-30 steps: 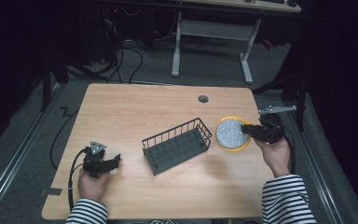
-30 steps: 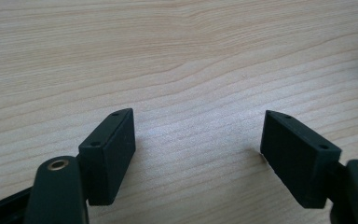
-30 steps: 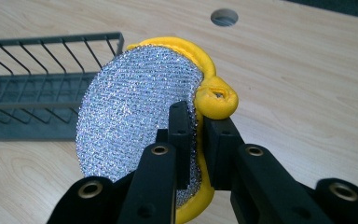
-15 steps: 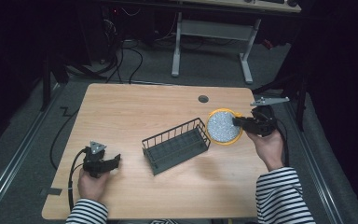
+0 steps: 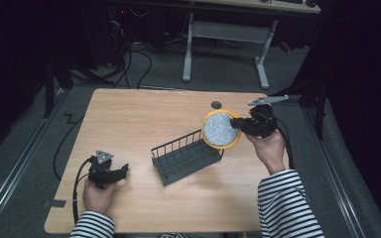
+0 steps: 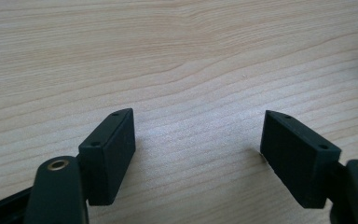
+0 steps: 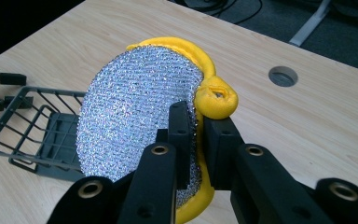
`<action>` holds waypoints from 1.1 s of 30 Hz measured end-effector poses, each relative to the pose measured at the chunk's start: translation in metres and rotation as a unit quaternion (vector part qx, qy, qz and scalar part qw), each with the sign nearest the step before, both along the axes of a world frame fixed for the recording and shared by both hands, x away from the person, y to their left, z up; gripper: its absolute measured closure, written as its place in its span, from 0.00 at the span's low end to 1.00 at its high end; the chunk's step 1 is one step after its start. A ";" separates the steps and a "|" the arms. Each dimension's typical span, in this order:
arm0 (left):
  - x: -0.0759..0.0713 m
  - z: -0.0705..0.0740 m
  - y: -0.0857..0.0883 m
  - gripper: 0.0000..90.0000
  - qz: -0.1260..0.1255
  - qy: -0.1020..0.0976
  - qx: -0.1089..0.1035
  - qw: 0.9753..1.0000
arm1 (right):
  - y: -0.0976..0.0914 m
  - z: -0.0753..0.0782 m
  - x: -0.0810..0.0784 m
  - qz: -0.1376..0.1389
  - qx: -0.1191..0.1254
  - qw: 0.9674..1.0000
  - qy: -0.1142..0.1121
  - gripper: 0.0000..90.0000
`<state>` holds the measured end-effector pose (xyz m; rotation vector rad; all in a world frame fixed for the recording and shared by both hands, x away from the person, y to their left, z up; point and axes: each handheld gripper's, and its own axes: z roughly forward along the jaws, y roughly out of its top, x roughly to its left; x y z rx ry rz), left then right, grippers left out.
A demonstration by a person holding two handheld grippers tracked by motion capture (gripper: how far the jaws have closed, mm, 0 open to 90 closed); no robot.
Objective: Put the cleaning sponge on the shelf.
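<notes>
Right gripper clamps yellow sponge by edge, silver face up, held above table. Wire basket lies at 8 o'clock from sponge, just beside, long axis diagonal. Left gripper gapes wide, empty, far side of basket.

table: carries the basket and the left gripper; a round hole lies in its far edge, right of centre.
basket: on the table, just right of centre, its right end farther than its left.
scrubber: above the basket's far right end, on edge, clamped between the jaws of the right gripper.
right gripper: right of the basket, off the table.
left gripper: near left, low over the table, well apart from the basket, jaws spread with only the table between them.
</notes>
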<state>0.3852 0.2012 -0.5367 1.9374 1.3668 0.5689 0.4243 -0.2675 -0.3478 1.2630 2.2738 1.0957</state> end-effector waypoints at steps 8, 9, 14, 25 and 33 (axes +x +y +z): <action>0.000 0.000 0.000 0.30 0.000 0.000 0.000 1.000 | 0.025 -0.015 0.013 0.018 0.007 1.000 0.009 0.91; 0.000 0.000 0.000 0.30 0.000 0.000 0.000 1.000 | 0.028 -0.018 0.015 0.021 0.010 1.000 0.011 0.91; 0.000 0.000 0.000 0.30 0.000 0.000 -0.001 1.000 | 0.042 -0.033 0.024 0.030 0.018 0.999 0.019 0.91; 0.000 0.000 0.001 0.30 -0.001 0.001 -0.003 1.000 | 0.063 -0.060 0.031 0.043 -0.002 0.999 0.027 0.91; 0.000 0.000 0.001 0.30 -0.001 0.001 -0.003 1.000 | 0.062 -0.076 0.024 0.053 -0.029 0.997 0.040 0.91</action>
